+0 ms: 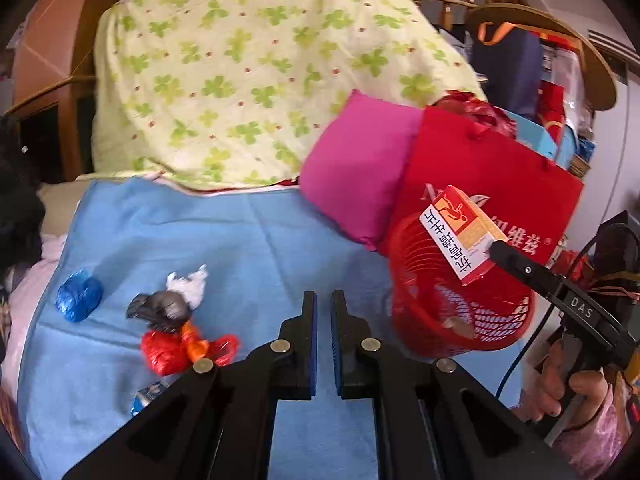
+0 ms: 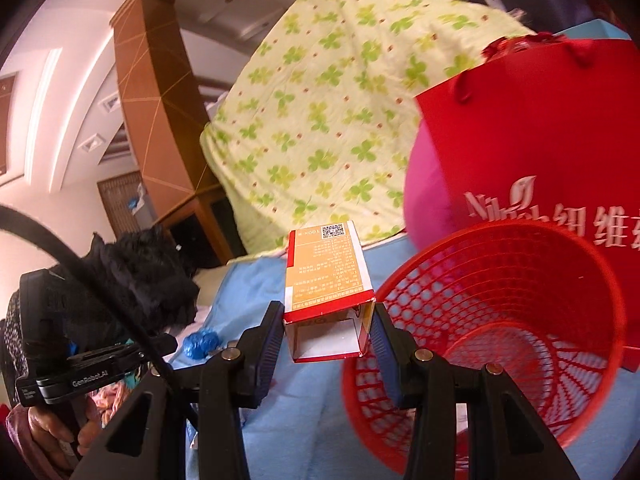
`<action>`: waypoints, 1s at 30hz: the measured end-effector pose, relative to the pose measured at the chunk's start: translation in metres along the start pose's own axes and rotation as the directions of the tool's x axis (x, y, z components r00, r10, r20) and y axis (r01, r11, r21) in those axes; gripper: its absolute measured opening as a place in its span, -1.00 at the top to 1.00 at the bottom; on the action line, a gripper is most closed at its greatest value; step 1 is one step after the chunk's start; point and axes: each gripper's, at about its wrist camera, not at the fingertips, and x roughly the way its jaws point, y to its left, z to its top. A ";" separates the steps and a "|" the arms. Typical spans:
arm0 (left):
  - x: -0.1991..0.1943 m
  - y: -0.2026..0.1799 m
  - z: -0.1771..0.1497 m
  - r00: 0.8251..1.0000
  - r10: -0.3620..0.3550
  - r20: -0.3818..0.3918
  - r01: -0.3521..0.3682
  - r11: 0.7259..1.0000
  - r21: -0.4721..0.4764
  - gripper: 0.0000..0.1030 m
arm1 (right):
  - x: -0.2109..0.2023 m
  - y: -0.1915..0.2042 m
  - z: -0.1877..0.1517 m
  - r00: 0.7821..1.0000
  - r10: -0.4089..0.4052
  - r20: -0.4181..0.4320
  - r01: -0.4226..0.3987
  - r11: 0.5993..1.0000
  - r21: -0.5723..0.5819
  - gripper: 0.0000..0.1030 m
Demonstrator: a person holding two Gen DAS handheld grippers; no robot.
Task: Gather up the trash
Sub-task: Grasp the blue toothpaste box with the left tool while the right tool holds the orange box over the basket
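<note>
Right gripper [image 2: 326,336] clamps open carton [image 2: 328,280] beside red basket [image 2: 500,304], lower right; early release drops it outside the rim. Left gripper [image 1: 324,336] shut, empty.

Your box [image 2: 328,288] sits left of basket [image 2: 500,320]; bag [image 2: 540,140] behind basket; 3 wads [image 1: 168,320] lie on cloth [image 1: 240,248], left.

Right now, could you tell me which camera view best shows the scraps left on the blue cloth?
The left wrist view: the blue wad, grey and white scrap and red wrapper lie unobstructed. The right wrist view shows only the blue wad.
</note>
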 end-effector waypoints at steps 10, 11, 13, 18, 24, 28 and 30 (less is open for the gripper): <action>-0.034 0.069 -0.007 0.978 0.210 -0.004 -0.210 0.975 -0.078 0.83 | -0.019 -0.022 0.008 0.999 -0.009 0.037 0.007 0.999 0.042 0.10; -0.038 0.084 -0.012 0.969 0.246 -0.024 -0.247 0.964 -0.098 0.82 | -0.019 -0.021 0.009 0.999 -0.003 0.041 0.001 0.999 0.035 0.10; -0.045 0.109 -0.027 0.944 0.321 -0.074 -0.328 0.933 -0.145 0.46 | -0.019 -0.014 0.008 0.999 0.009 0.049 -0.011 1.000 0.022 0.10; -0.046 0.134 -0.064 0.922 0.353 -0.158 -0.382 0.895 -0.229 -0.21 | -0.016 0.000 0.005 0.998 0.018 0.057 -0.018 1.000 -0.010 0.10; 0.003 0.128 -0.092 0.914 0.271 -0.303 -0.365 0.876 -0.316 -0.32 | -0.002 0.011 -0.001 0.999 0.017 0.036 -0.017 1.000 -0.026 0.10; 0.020 0.136 -0.106 0.885 0.285 -0.369 -0.429 0.806 -0.407 -0.32 | 0.004 0.017 -0.002 0.999 0.025 0.029 -0.024 0.999 -0.037 0.10; 0.021 0.143 -0.113 0.892 0.268 -0.363 -0.424 0.773 -0.472 -0.32 | 0.007 0.019 -0.002 0.999 0.029 0.022 -0.028 0.999 -0.043 0.10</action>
